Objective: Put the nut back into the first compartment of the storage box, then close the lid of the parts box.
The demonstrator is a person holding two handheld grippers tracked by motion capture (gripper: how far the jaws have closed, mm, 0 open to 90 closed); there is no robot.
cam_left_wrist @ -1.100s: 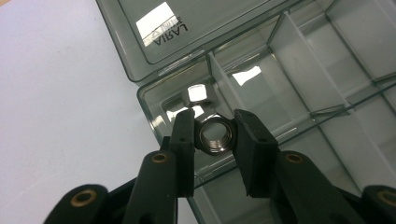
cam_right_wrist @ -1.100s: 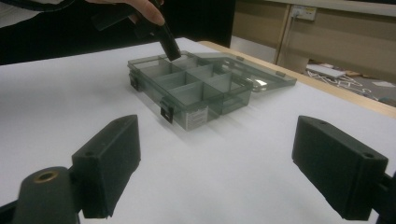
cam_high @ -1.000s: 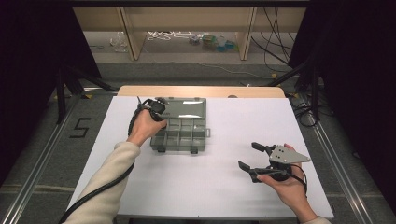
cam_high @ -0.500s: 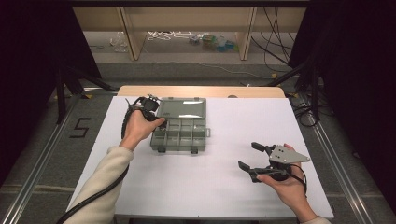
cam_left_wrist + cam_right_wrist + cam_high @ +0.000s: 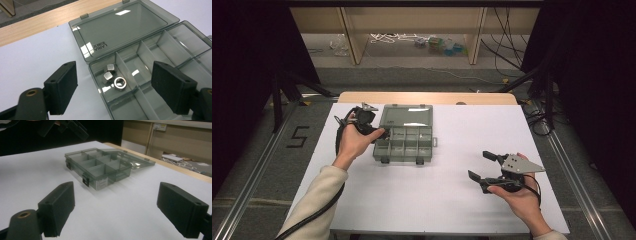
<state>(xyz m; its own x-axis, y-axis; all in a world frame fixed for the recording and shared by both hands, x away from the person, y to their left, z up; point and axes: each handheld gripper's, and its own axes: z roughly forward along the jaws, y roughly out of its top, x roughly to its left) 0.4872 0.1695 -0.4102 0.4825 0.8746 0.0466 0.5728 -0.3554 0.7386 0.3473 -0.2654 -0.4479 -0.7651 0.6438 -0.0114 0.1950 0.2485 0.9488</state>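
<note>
While our left gripper (image 5: 113, 87) had just been opening its fingers, empty, above the nuts (image 5: 113, 77) in the organizer box (image 5: 404, 137) on the tabletop (image 5: 452, 200), our right gripper (image 5: 484, 165) rested with fingers wide apart.

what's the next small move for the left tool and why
Probably draw the left tool back from the box. Its jaws have just been opening and stand wide with nothing between them, and three nuts already lie in the corner compartment below, so this drop looks finished.

Wooden shelving (image 5: 412, 30), perhaps grey floor (image 5: 257, 165)
</note>
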